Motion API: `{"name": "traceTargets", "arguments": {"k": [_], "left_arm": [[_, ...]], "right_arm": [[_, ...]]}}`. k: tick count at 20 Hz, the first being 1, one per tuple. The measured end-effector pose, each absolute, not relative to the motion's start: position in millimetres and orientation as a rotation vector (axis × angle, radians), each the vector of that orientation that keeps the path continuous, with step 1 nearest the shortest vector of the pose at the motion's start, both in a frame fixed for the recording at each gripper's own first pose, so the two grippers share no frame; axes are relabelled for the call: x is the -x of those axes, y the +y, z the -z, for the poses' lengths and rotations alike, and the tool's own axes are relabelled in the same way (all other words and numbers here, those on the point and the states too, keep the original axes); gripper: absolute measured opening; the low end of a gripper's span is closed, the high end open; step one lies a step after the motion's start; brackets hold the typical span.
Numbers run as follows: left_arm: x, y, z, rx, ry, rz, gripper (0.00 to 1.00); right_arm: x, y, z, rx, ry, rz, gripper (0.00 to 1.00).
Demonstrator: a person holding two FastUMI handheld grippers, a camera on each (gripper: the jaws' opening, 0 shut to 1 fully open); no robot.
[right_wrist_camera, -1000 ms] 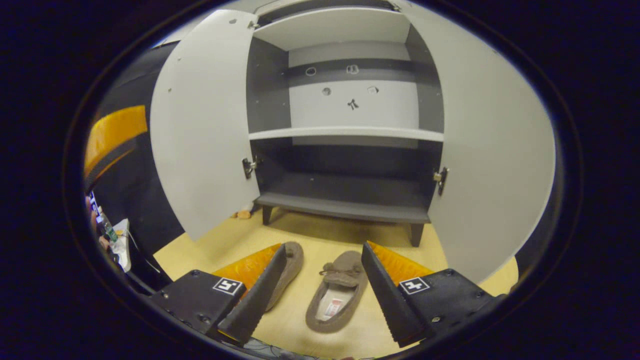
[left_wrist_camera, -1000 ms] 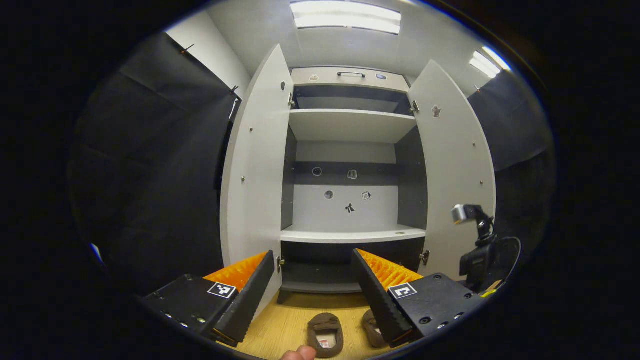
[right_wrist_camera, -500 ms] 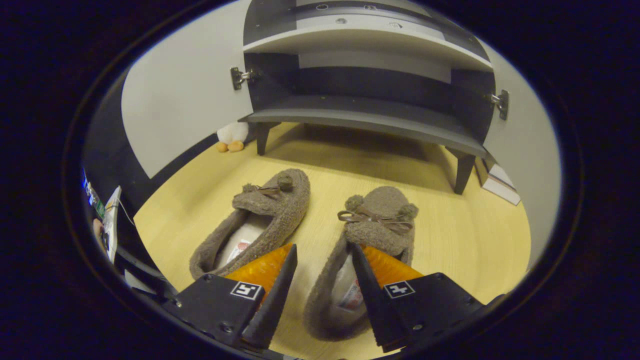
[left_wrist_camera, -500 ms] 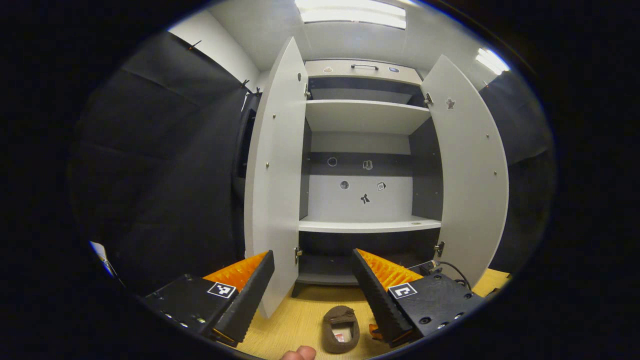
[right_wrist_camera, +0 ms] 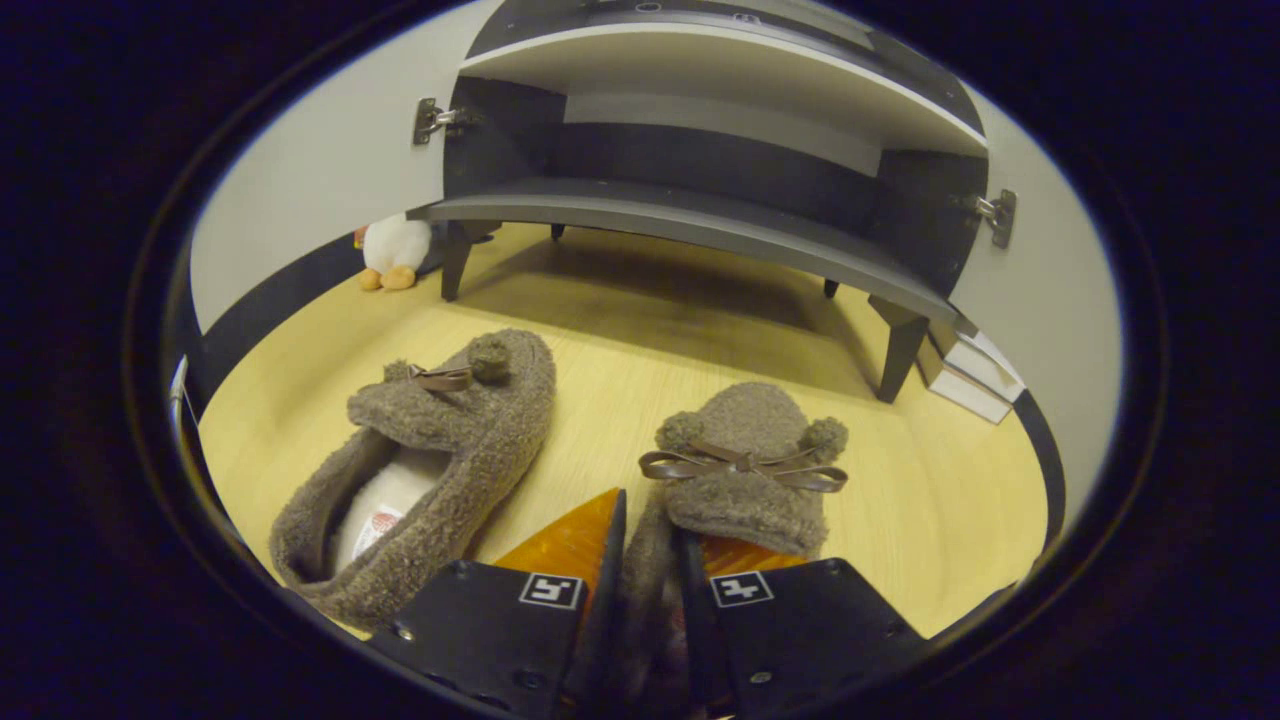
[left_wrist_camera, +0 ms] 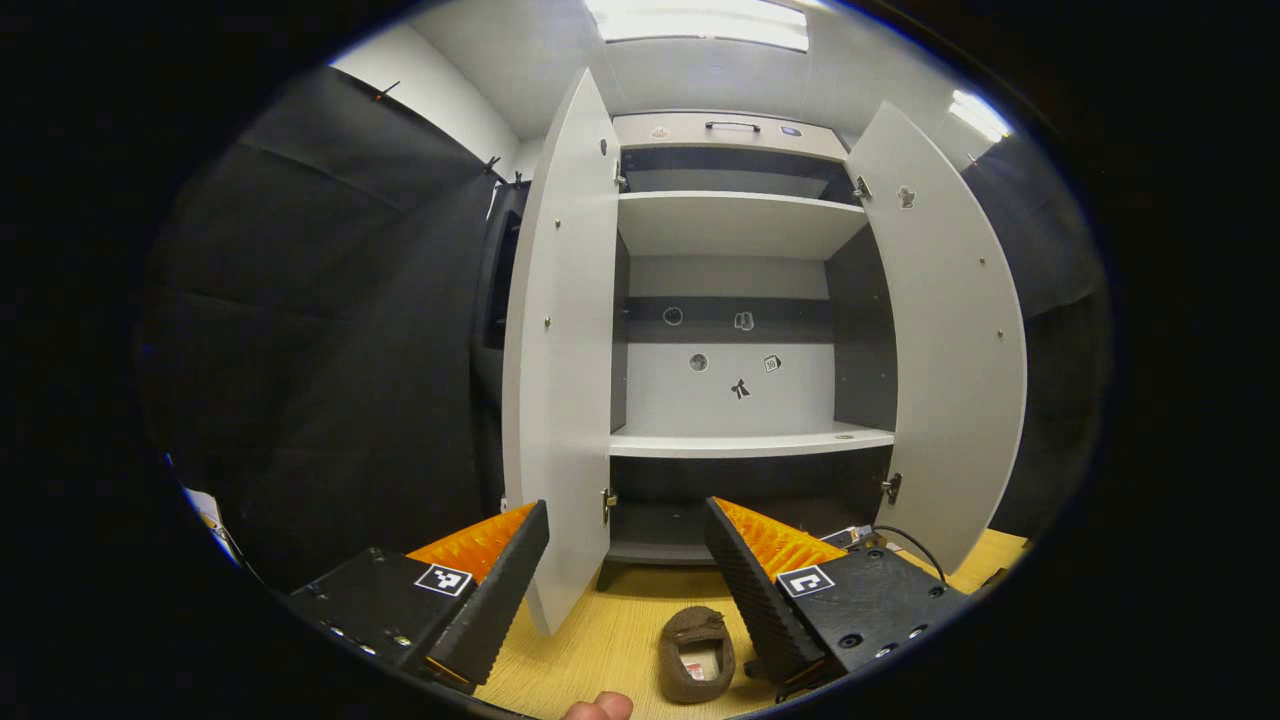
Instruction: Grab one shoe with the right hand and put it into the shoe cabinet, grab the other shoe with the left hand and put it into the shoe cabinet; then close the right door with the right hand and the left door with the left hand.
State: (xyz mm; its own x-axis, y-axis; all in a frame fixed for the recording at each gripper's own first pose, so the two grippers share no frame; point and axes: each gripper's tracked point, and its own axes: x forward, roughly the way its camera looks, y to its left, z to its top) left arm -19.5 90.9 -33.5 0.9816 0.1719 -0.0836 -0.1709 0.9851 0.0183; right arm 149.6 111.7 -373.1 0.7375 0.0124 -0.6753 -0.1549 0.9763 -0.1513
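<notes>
On the wooden floor (right_wrist_camera: 620, 330), the right hand-held gripper (right_wrist_camera: 648, 560) pinches the soft, light right slipper's (right_wrist_camera: 745, 470) side wall; the left hand-held gripper (left_wrist_camera: 625, 555) gapes wide.

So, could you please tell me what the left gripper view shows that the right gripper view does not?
Left gripper view's own: the white shoe cabinet's upper shelves, bright ceiling light panels, and the left gripper, open above the floor.
Right gripper view's own: the right gripper shut on the side wall of the right-hand fuzzy brown slipper, a white plush toy with orange feet, and a white box.
Shared: the open white cabinet doors, the dark bottom shelf, the pale wooden floor and the left-hand fuzzy brown slipper.
</notes>
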Motion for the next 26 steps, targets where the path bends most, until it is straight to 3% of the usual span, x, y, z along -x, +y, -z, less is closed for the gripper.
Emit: {"name": "traceTargets", "arguments": {"k": [1, 3, 10, 18, 26], "left_arm": [[18.8, 90.7, 33.6, -0.012, 0.082, -0.171, 0.95], [18.0, 88.7, 33.0, -0.011, 0.079, -0.167, 0.95], [14.0, 72.1, 33.1, -0.003, 0.075, -0.126, 0.95], [11.9, 49.7, 35.1, -0.002, 0.073, -0.086, 0.95], [15.2, 40.0, 33.2, -0.016, 0.053, -0.075, 0.95]], "right_arm": [[-149.2, 111.8, 365.4, 0.179, 0.731, -0.099, 0.19], [-148.4, 111.2, 370.2, 0.115, 0.736, -0.135, 0.07], [-134.2, 104.9, 319.6, 0.182, 0.595, -0.226, 0.05], [-113.7, 113.4, 175.9, 0.145, 0.379, -0.301, 0.05], [-186.2, 127.8, 1.1, 0.137, 0.155, -0.316, 0.05]]}}
